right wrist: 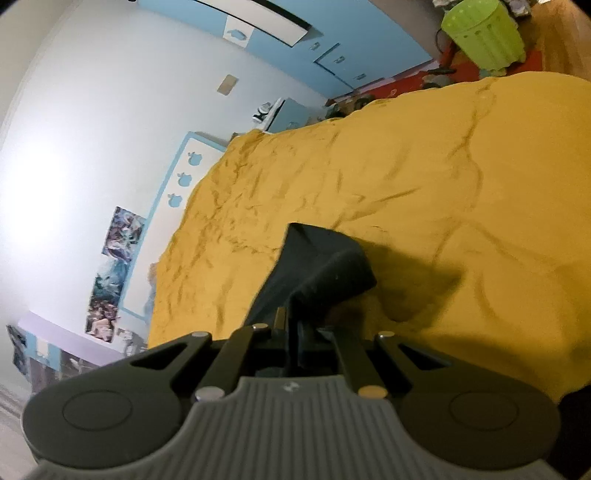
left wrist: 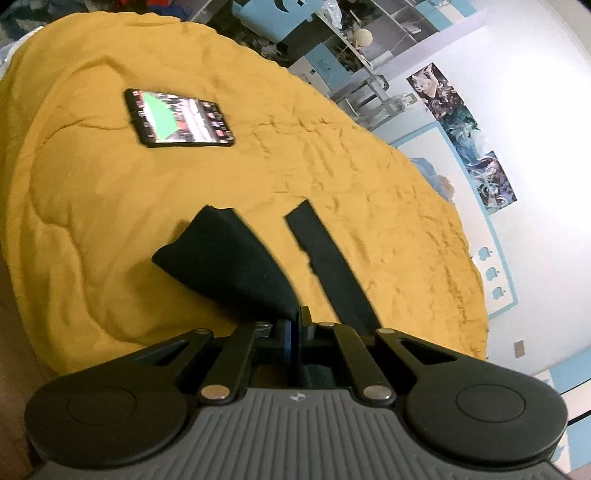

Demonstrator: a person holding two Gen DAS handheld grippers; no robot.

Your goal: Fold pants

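Observation:
The black pants [left wrist: 236,258] lie on a mustard-yellow bed cover [left wrist: 110,192]. In the left wrist view my left gripper [left wrist: 295,325] is shut on a raised edge of the black cloth, and a narrow black strip of the pants [left wrist: 325,258] runs off to its right. In the right wrist view my right gripper [right wrist: 291,328] is shut on another lifted part of the pants [right wrist: 317,266], which drapes from the fingers down to the cover [right wrist: 461,206]. The rest of the garment is hidden below both grippers.
A phone [left wrist: 179,118] with a lit screen lies on the cover, up left of the left gripper. White walls with posters [left wrist: 461,136] border the bed. A green bin [right wrist: 484,33] stands on the floor beyond the bed's far end.

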